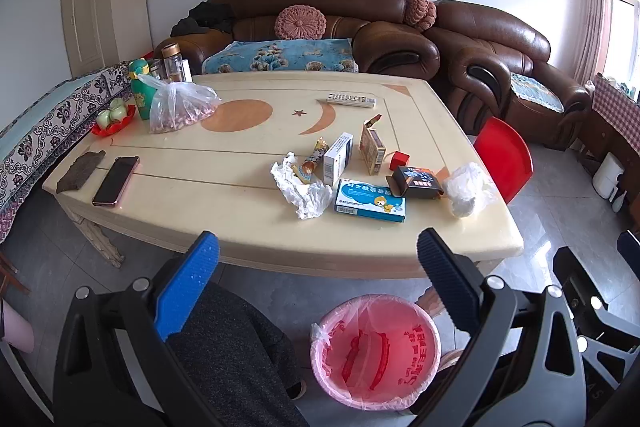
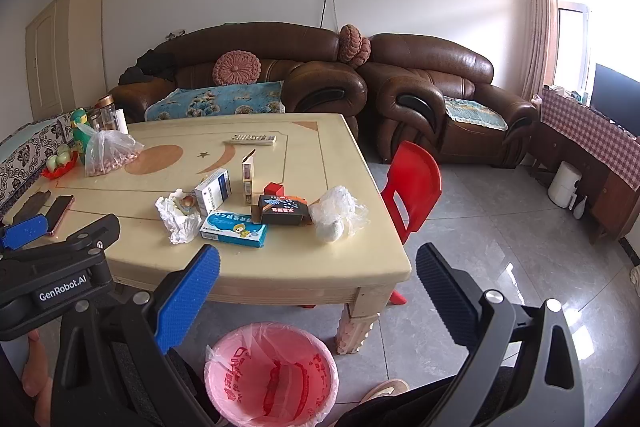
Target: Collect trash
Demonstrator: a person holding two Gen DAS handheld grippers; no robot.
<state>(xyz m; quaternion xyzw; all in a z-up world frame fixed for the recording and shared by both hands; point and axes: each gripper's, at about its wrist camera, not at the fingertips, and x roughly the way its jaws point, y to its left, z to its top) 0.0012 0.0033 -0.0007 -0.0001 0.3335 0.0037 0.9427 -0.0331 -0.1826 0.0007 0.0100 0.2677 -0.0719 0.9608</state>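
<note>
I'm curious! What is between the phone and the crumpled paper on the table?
Nothing: only bare table lies between the phone and the crumpled paper, clearest in the left wrist view.

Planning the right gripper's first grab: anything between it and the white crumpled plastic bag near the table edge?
Nothing visible. The right gripper is open and empty, the white crumpled plastic bag lies just beyond on the cream table, only bare tabletop between.
</note>
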